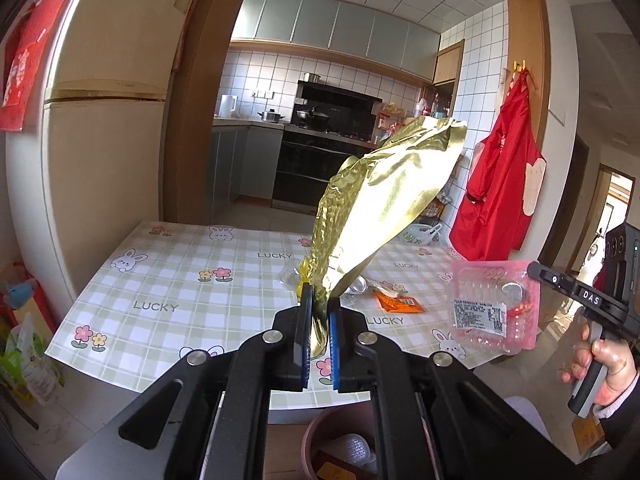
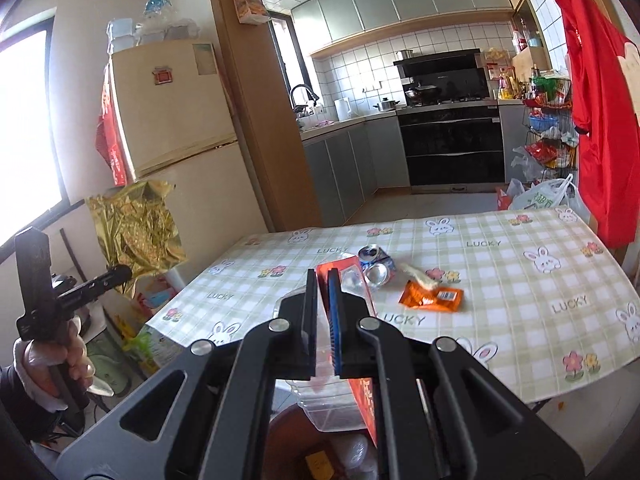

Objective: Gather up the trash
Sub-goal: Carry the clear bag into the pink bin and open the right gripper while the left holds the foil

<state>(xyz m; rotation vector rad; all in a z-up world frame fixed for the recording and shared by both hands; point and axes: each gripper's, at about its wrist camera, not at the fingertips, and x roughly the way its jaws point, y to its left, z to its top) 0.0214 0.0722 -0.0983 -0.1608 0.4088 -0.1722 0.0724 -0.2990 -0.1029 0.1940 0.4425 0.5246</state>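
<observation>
On the left, the left gripper [image 1: 319, 312] is pinched tight on the lower corner of a crumpled gold foil bag [image 1: 384, 196], held upright above the round brown bin [image 1: 320, 432] at the table's near edge; to its right, the right gripper [image 2: 323, 284] clamps a clear plastic tray with a red label [image 2: 352, 392] over that bin; both look ready for dropping, so each needs lowering and opening, while a crushed can [image 2: 374, 262] and orange sachet [image 2: 432, 298] wait on the checked tablecloth [image 2: 520, 280]

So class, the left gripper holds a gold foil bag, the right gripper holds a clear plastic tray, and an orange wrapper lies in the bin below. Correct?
Not quite. The orange wrapper lies on the table, not in the bin, as the right wrist view shows. The left gripper does hold the gold foil bag, the right gripper the clear plastic tray.
</observation>
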